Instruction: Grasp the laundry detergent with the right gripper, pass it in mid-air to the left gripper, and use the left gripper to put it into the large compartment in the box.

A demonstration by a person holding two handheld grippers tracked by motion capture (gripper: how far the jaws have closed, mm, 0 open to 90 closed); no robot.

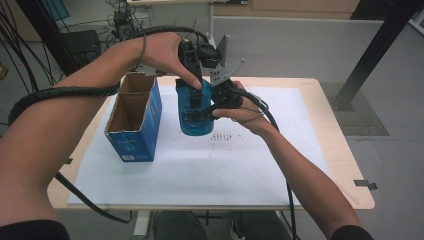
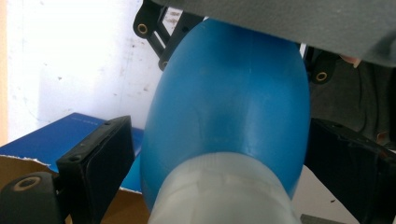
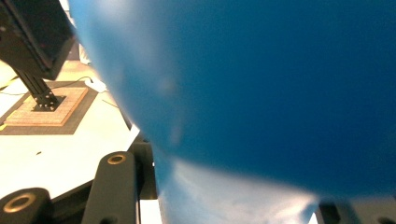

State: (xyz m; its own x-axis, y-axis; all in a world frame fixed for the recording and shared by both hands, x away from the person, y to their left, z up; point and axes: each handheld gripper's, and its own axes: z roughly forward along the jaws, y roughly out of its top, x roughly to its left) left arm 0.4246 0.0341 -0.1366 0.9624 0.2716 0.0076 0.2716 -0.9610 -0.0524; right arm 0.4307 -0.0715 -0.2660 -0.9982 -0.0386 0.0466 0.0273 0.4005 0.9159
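A blue rubber bulb point(image 1: 195, 120) with a pale translucent neck point(image 2: 219, 191) is held above the white sheet at mid-table. My right gripper point(image 1: 200, 111) comes in from the right and is shut on the bulb's side; in the right gripper view the bulb point(image 3: 257, 93) bulges between the jaws. My left gripper point(image 1: 194, 92) reaches down from above, its jaws standing either side of the bulb point(image 2: 229, 93). A thin gap shows beside its left pad point(image 2: 107, 154), so it stands open around the bulb.
An open-topped blue cardboard box point(image 1: 132, 120) stands just left of the bulb, its rim below the left jaw point(image 2: 70, 130). A white sheet point(image 1: 200, 170) covers the wooden table point(image 1: 345, 165). Cables trail off both grippers. A black frame post point(image 1: 370, 50) rises at the back right.
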